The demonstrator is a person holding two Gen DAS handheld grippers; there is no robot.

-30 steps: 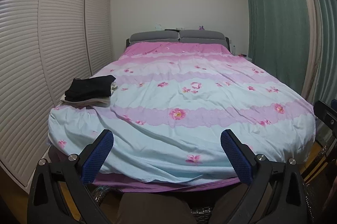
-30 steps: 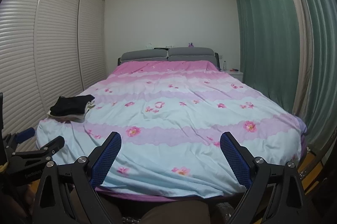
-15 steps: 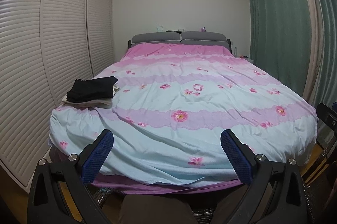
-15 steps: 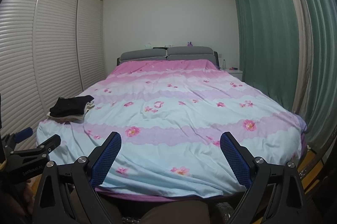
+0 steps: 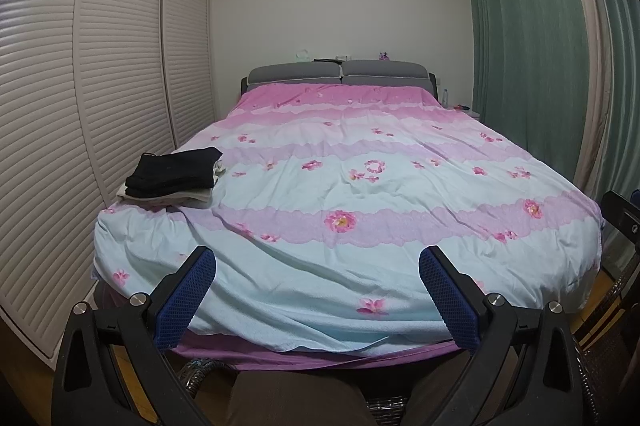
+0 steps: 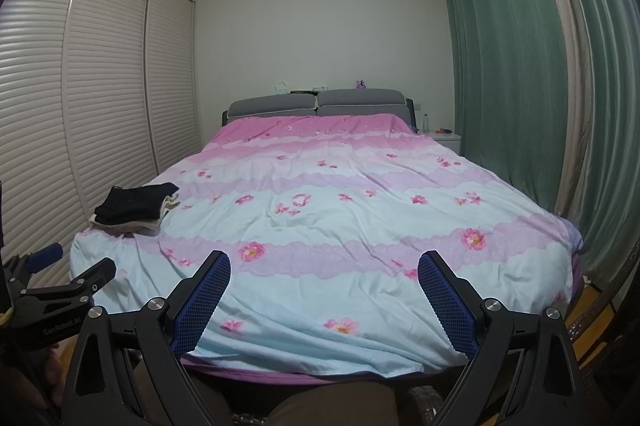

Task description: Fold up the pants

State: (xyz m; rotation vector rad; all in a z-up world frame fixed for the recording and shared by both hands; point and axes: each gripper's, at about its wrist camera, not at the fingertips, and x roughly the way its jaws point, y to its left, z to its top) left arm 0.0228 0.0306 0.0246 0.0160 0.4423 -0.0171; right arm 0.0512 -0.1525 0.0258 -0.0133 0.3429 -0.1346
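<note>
A stack of folded clothes lies near the left edge of the bed: black folded pants [image 5: 174,173] on top of pale folded garments [image 5: 168,197]. The stack also shows in the right wrist view [image 6: 136,209]. My left gripper [image 5: 316,300] is open and empty, held off the foot of the bed. My right gripper [image 6: 324,300] is open and empty, also off the foot of the bed. The left gripper shows at the left edge of the right wrist view [image 6: 60,290]. No unfolded pants are in view.
The bed [image 5: 360,193] has a pink, lilac and pale blue floral cover. Louvred wardrobe doors [image 5: 80,105] run along the left. Green curtains [image 5: 540,65] hang on the right. A nightstand [image 6: 444,137] stands by the grey headboard [image 6: 316,103]. A wicker basket [image 5: 200,372] sits below the foot of the bed.
Both grippers have pulled back a little from the bed and tilted upward slightly. Both stay open and empty. Nothing on the bed has moved.
</note>
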